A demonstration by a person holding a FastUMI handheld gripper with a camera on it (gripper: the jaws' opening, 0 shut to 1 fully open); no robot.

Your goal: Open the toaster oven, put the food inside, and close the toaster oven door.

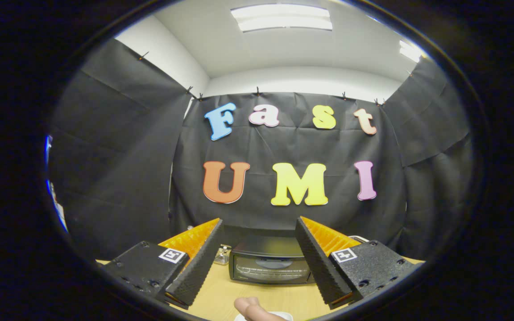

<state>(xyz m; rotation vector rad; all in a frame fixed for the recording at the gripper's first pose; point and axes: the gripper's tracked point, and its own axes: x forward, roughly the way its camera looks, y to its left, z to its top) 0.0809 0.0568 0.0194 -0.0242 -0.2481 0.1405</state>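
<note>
A dark toaster oven (269, 264) with a glass door stands on the wooden table (221, 294) against the booth's back wall, its door shut. It lies beyond my gripper (258, 263), seen between the two fingers. The fingers are spread wide, open, with nothing between them. Closer to me than the fingertips, a pale sausage-like piece of food (252, 308) rests on a white plate (283, 315) on the table, mostly cut off from sight.
A small glass jar (223, 256) stands just left of the oven, partly behind the left finger. Black cloth walls close in the booth on three sides.
</note>
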